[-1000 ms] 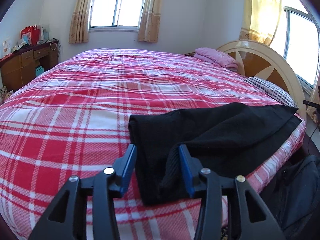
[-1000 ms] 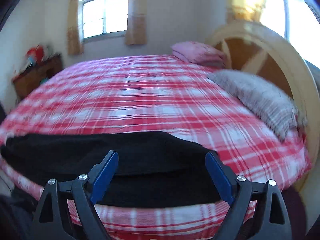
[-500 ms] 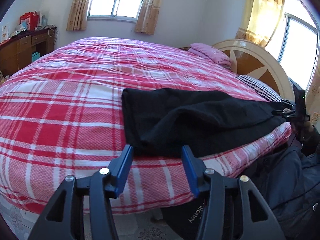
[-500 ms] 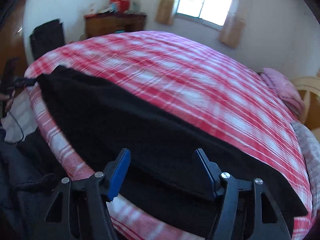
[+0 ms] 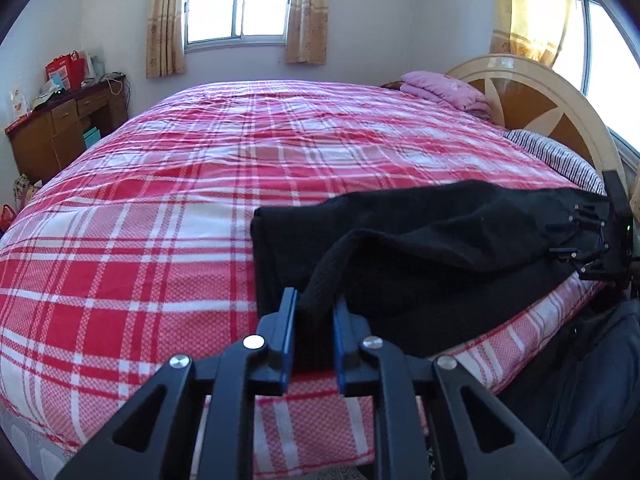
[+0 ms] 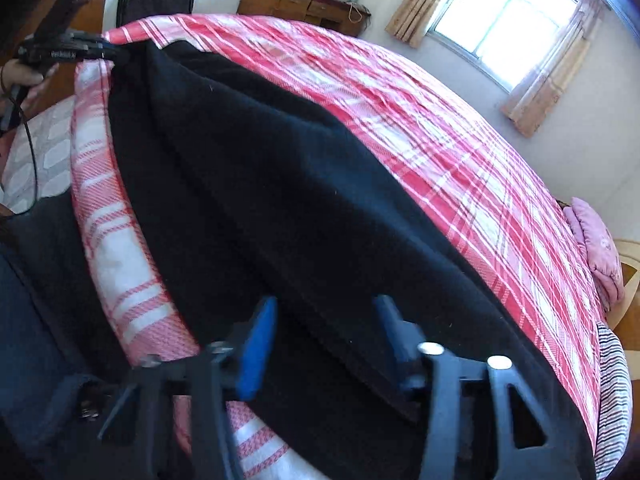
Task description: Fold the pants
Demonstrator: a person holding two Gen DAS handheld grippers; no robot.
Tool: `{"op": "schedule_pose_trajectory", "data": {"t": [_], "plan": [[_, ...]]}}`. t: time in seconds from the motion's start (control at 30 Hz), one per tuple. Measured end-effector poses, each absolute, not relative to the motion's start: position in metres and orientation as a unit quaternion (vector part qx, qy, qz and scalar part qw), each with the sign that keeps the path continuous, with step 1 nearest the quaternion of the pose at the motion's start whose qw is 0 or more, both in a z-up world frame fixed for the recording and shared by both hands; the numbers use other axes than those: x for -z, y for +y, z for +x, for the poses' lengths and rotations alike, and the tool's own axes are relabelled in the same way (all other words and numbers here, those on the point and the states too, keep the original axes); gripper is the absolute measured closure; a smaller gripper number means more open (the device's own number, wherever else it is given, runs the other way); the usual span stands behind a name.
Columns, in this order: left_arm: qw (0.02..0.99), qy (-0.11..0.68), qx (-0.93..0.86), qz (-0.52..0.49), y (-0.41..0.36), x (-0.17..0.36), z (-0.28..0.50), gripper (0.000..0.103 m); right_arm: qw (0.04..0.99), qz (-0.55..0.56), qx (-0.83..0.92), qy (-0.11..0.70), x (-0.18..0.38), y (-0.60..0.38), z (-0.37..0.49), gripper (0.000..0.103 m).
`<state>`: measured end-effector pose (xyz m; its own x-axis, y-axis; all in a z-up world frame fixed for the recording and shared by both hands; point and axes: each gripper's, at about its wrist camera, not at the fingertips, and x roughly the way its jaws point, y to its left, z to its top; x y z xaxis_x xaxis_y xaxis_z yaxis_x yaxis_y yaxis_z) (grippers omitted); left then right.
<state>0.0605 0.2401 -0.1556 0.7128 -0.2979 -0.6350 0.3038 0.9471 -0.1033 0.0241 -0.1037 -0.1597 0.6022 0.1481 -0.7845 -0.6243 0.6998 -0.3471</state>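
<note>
Black pants (image 5: 420, 248) lie stretched along the near edge of the red plaid bed (image 5: 160, 200). My left gripper (image 5: 315, 298) is closing, and its blue pads pinch a ribbed end of the pants, lifting it slightly. At the far right end, my right gripper (image 5: 588, 240) sits against the fabric. In the right wrist view, the pants (image 6: 280, 160) run away toward my left gripper (image 6: 114, 54), held by a hand (image 6: 24, 76). My right gripper (image 6: 326, 300) is closing with black fabric between its fingers, and the pads still stand apart.
A folded pink blanket (image 5: 444, 88) and a striped pillow (image 5: 552, 152) lie by the curved headboard (image 5: 540, 92). A wooden desk (image 5: 60, 128) stands at the far left wall. Dark clothing (image 5: 580, 380) is beside the bed's near edge.
The left jaws narrowed onto the ribbed end of the pants. The right gripper swung down and rolled to the pants' other end, and its jaws narrowed around the fabric.
</note>
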Motion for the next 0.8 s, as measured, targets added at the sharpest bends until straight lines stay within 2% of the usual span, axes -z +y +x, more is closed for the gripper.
{"op": "schedule_pose_trajectory", "data": {"t": [0.07, 0.17, 0.4, 0.57, 0.63, 0.77, 0.8], "plan": [[0.928, 0.337, 0.160, 0.001, 0.240, 0.152, 0.065, 0.088, 0.841, -0.289, -0.239, 0.390, 0.156, -0.107, 0.027, 0.086], [0.931, 0.327, 0.162, 0.003, 0.239, 0.146, 0.072, 0.089, 0.846, -0.272, -0.242, 0.389, 0.146, -0.110, 0.027, 0.099], [0.941, 0.289, 0.178, -0.003, 0.247, 0.132, 0.065, 0.090, 0.857, -0.233, -0.261, 0.379, 0.107, -0.122, 0.008, 0.100], [0.932, 0.315, 0.180, 0.011, 0.255, 0.166, 0.064, 0.090, 0.823, -0.273, -0.268, 0.420, 0.150, -0.113, -0.001, 0.099], [0.932, 0.309, 0.187, -0.006, 0.261, 0.167, 0.060, 0.084, 0.812, -0.281, -0.270, 0.435, 0.165, -0.110, -0.001, 0.099], [0.929, 0.313, 0.195, 0.003, 0.273, 0.161, 0.045, 0.079, 0.810, -0.246, -0.281, 0.453, 0.157, -0.118, 0.008, 0.098], [0.929, 0.316, 0.194, 0.004, 0.278, 0.161, 0.040, 0.075, 0.806, -0.242, -0.283, 0.459, 0.157, -0.120, 0.010, 0.098]]}}
